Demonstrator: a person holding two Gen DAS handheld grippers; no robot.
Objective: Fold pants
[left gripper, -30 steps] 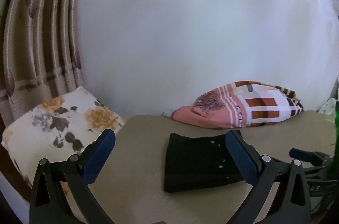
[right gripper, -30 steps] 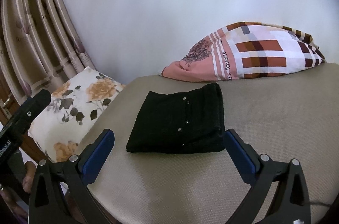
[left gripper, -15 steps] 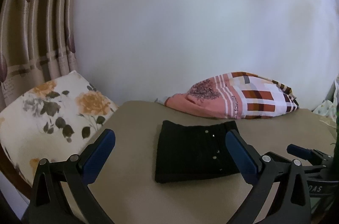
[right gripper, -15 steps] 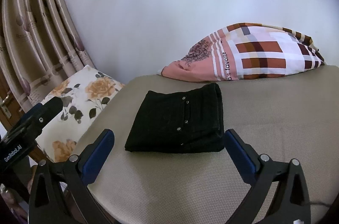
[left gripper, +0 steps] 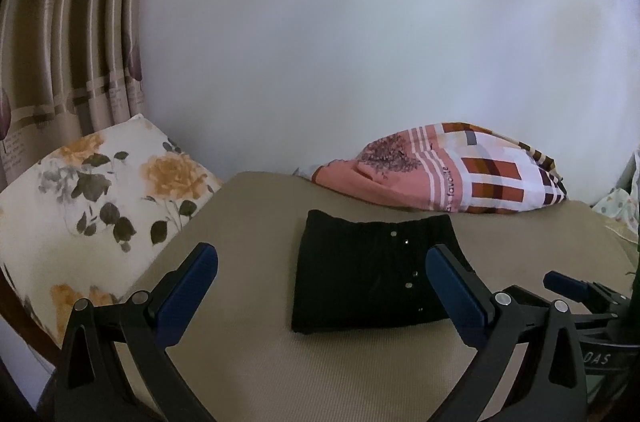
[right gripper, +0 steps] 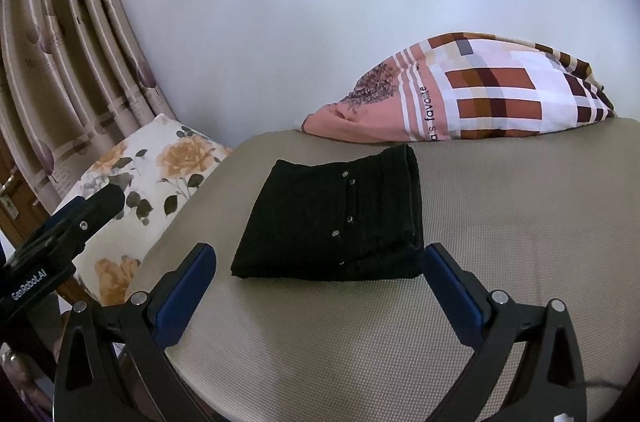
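Observation:
The black pants (left gripper: 372,270) lie folded into a compact rectangle with small metal studs on the beige mat (left gripper: 280,362). They also show in the right wrist view (right gripper: 340,218). My left gripper (left gripper: 322,274) is open and empty, held back from the pants' near edge. My right gripper (right gripper: 320,272) is open and empty, just in front of the pants' near edge. The right gripper's body shows at the right edge of the left wrist view (left gripper: 580,298). The left gripper's body shows at the left of the right wrist view (right gripper: 60,234).
A pink and checked pillow (left gripper: 452,170) lies behind the pants against the white wall; it also shows in the right wrist view (right gripper: 472,90). A floral cushion (left gripper: 92,206) sits left of the mat. Striped curtains (left gripper: 72,42) hang at the left.
Both grippers have drawn back and shifted a little, so the folded pants sit slightly farther off. The pants have not moved. Both grippers stay open.

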